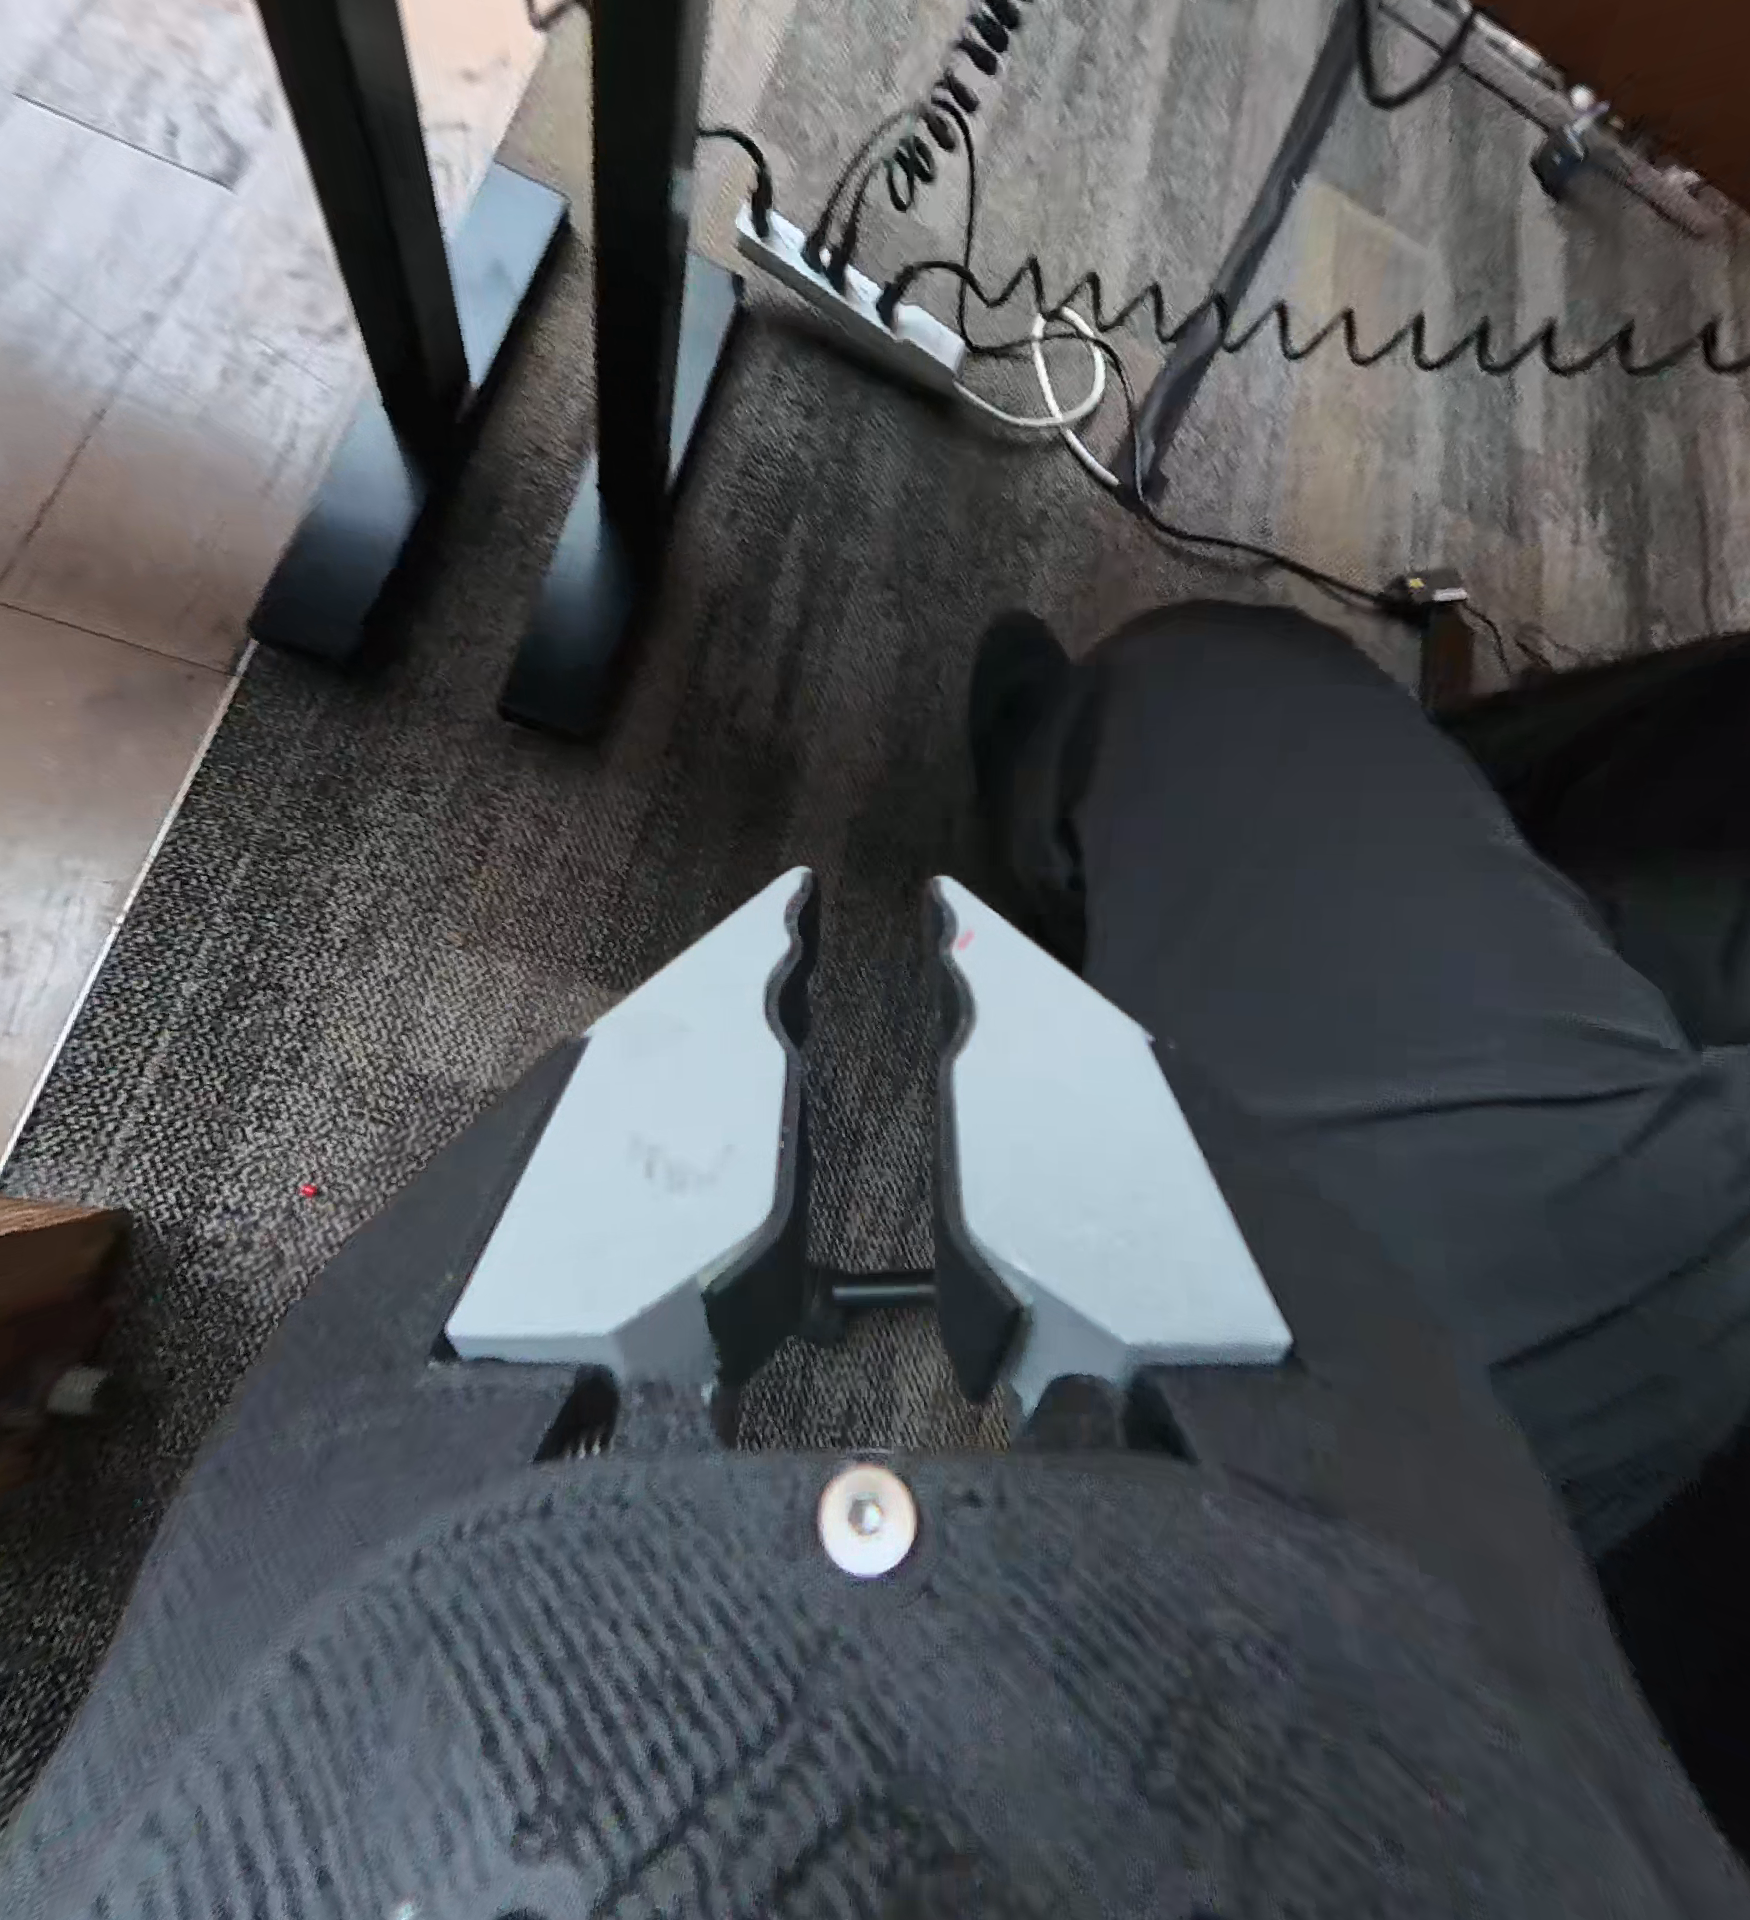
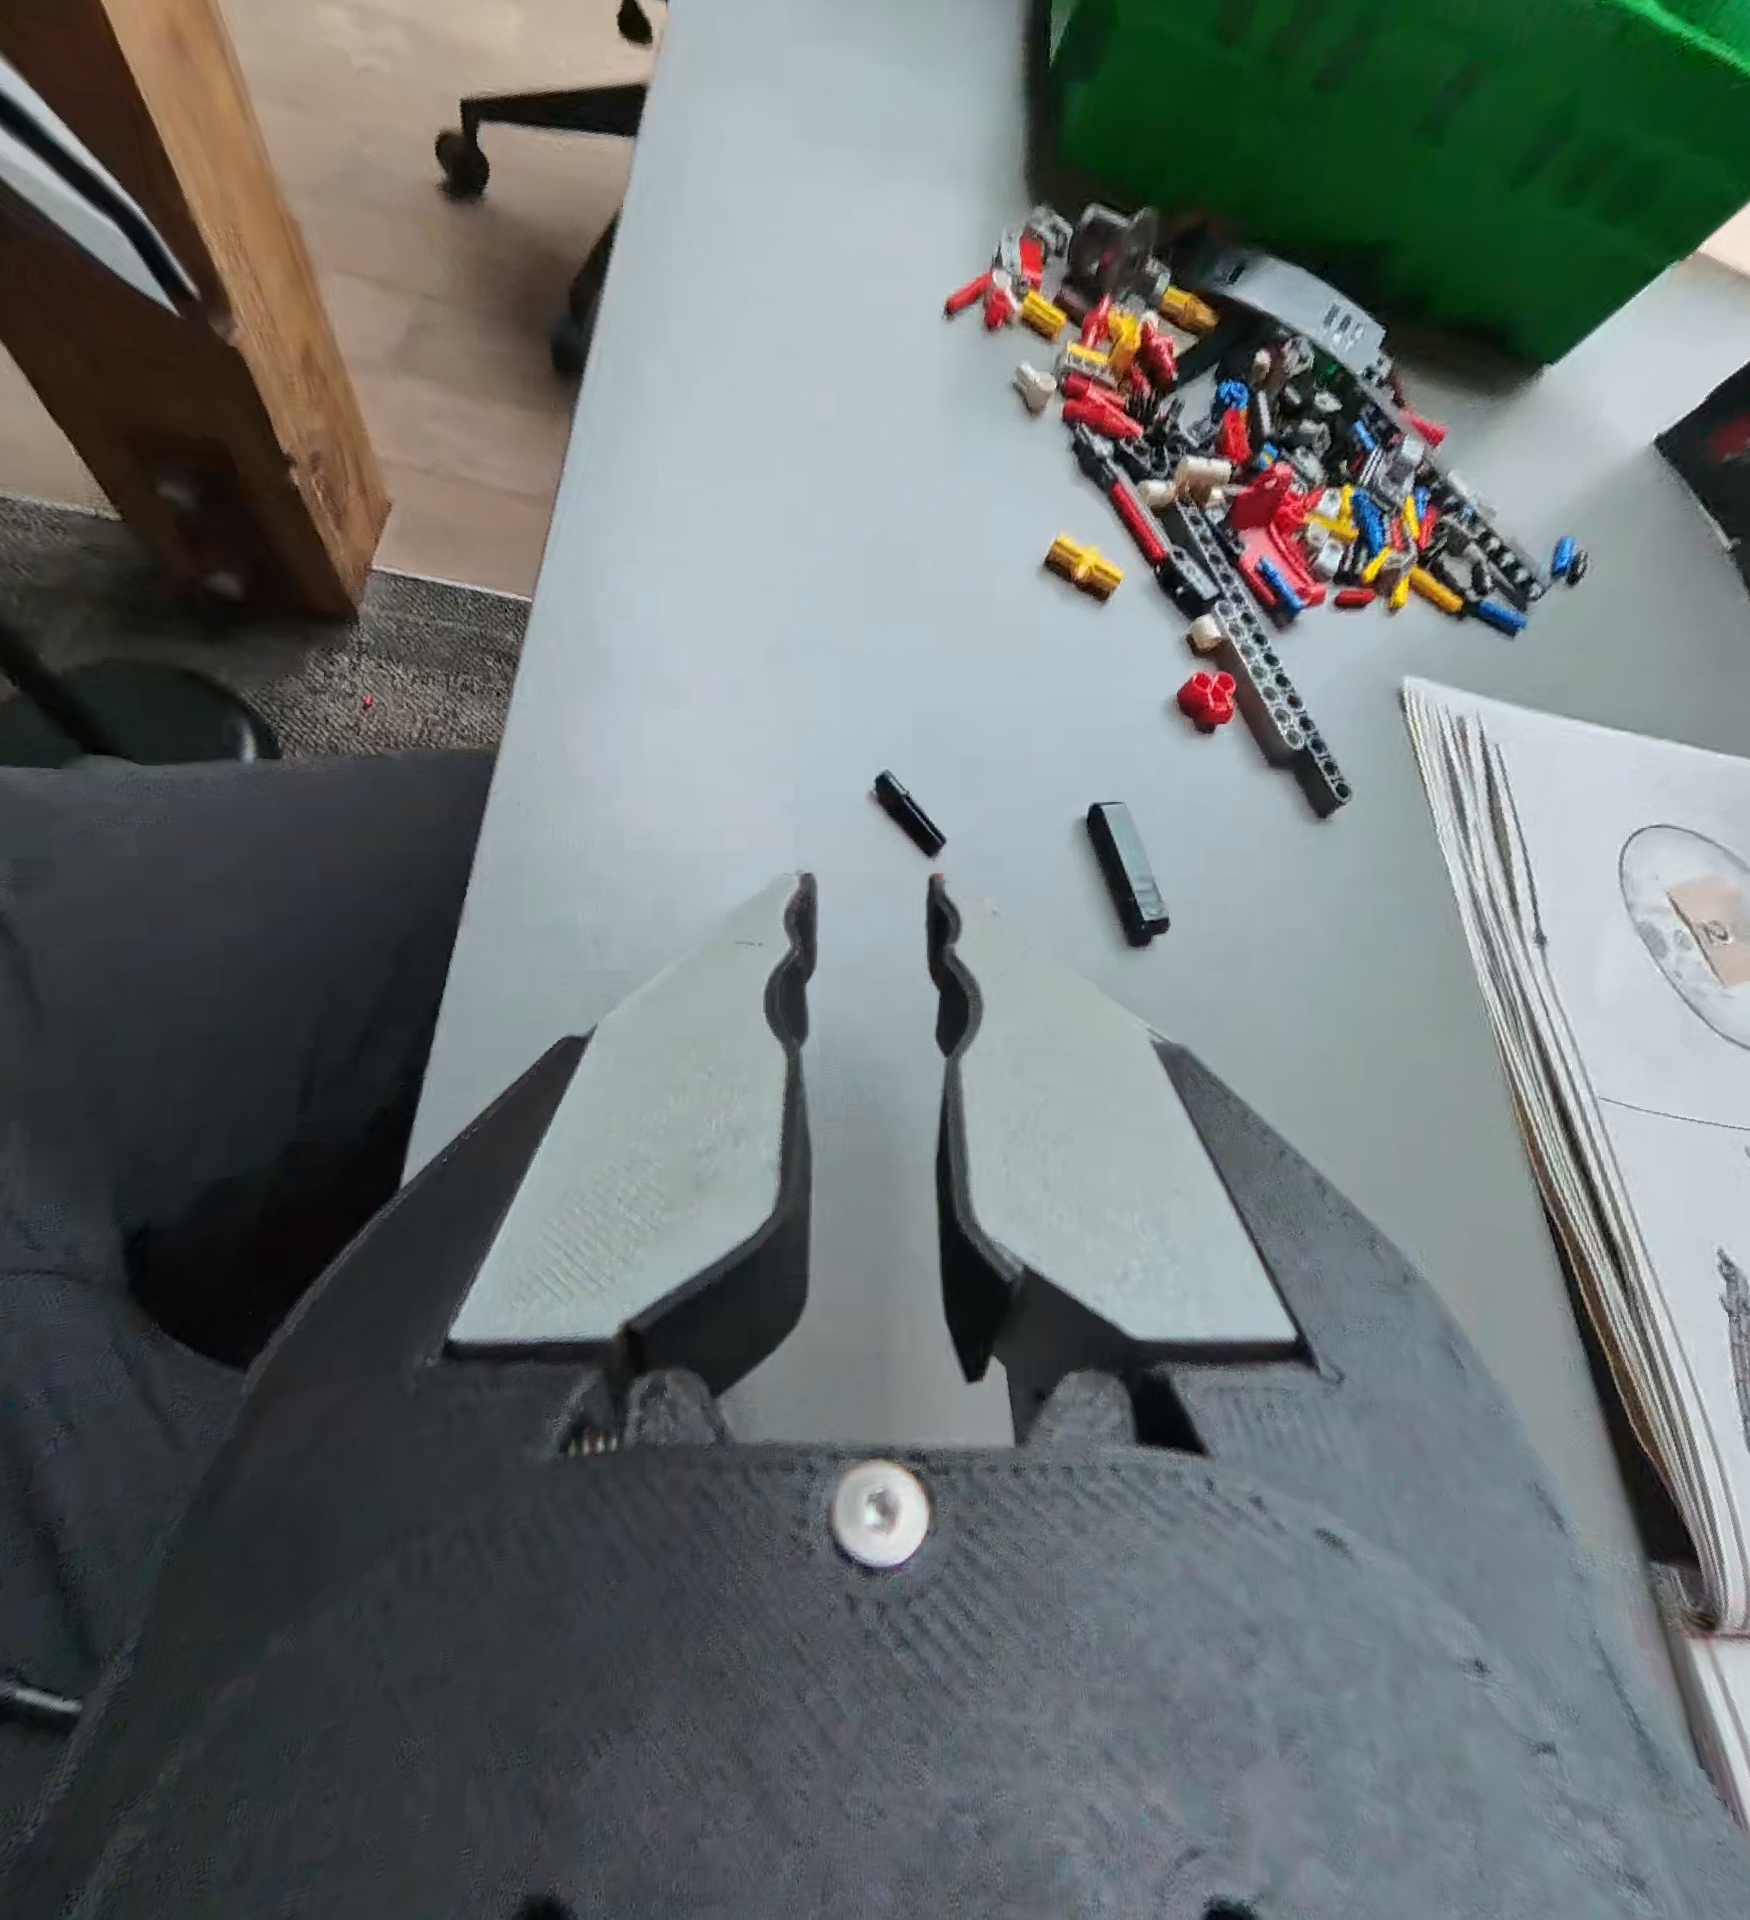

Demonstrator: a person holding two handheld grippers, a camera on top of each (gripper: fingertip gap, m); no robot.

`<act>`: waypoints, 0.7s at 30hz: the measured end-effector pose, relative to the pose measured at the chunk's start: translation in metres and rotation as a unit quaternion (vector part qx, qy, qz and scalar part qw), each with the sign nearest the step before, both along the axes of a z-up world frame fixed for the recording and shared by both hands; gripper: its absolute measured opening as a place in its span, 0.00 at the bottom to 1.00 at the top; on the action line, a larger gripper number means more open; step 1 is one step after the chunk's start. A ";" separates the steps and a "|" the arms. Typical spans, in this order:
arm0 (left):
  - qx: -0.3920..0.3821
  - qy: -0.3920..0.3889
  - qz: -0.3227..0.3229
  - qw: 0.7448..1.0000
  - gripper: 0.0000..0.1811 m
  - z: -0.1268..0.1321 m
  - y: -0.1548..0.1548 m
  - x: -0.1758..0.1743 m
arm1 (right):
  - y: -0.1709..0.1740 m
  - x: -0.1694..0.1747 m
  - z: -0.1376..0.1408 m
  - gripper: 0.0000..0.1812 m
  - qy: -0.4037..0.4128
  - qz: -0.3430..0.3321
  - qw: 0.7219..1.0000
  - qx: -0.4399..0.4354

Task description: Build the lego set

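Hovering my right gripper (image 2: 871, 883) over the grey table (image 2: 746, 520), fingers parted, empty | small black pin (image 2: 909, 814) just above-right of tips, axis running upper-left to lower-right | left gripper (image 1: 871, 883) off-table, parted, empty.

Grey table (image 2: 746, 520); green box (image 2: 1422, 135); lego pile (image 2: 1266, 447) mixed red, yellow, blue, black, grey; two black pieces (image 2: 1125, 857); white booklet (image 2: 1629, 1039), line drawings; speckled dark carpet (image 1: 435, 935); black trousers (image 1: 1370, 935); grippers (image 2: 871, 883) grey fingers, black bodies.
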State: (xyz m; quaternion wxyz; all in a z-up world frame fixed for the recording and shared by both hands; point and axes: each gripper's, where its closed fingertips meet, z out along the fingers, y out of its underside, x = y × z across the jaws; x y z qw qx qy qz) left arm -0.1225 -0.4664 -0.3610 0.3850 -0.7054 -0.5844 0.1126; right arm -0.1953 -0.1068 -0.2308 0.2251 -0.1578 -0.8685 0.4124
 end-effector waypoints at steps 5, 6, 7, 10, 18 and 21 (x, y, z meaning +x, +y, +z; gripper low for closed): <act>-0.023 0.002 -0.009 1.000 0.09 0.019 0.008 0.042 | -0.017 -0.008 -0.015 0.18 -0.024 0.037 0.999 0.032; -0.021 -0.005 -0.005 1.000 0.09 0.018 0.006 0.054 | -0.020 -0.015 -0.019 0.18 -0.009 0.037 0.998 0.052; -0.019 -0.016 0.002 1.000 0.09 0.016 0.002 0.067 | -0.024 -0.022 -0.024 0.17 0.004 0.041 0.996 0.074; -0.008 -0.041 0.026 0.999 0.08 0.009 -0.009 0.109 | -0.035 -0.039 -0.034 0.01 0.016 0.056 0.993 0.106; -0.018 -0.097 0.062 0.993 0.06 -0.036 -0.029 0.175 | -0.097 -0.106 -0.032 0.01 0.040 0.048 0.989 0.131; -0.035 -0.107 0.072 0.991 0.04 -0.070 -0.042 0.152 | -0.122 -0.144 -0.023 0.12 0.043 -0.004 0.985 0.170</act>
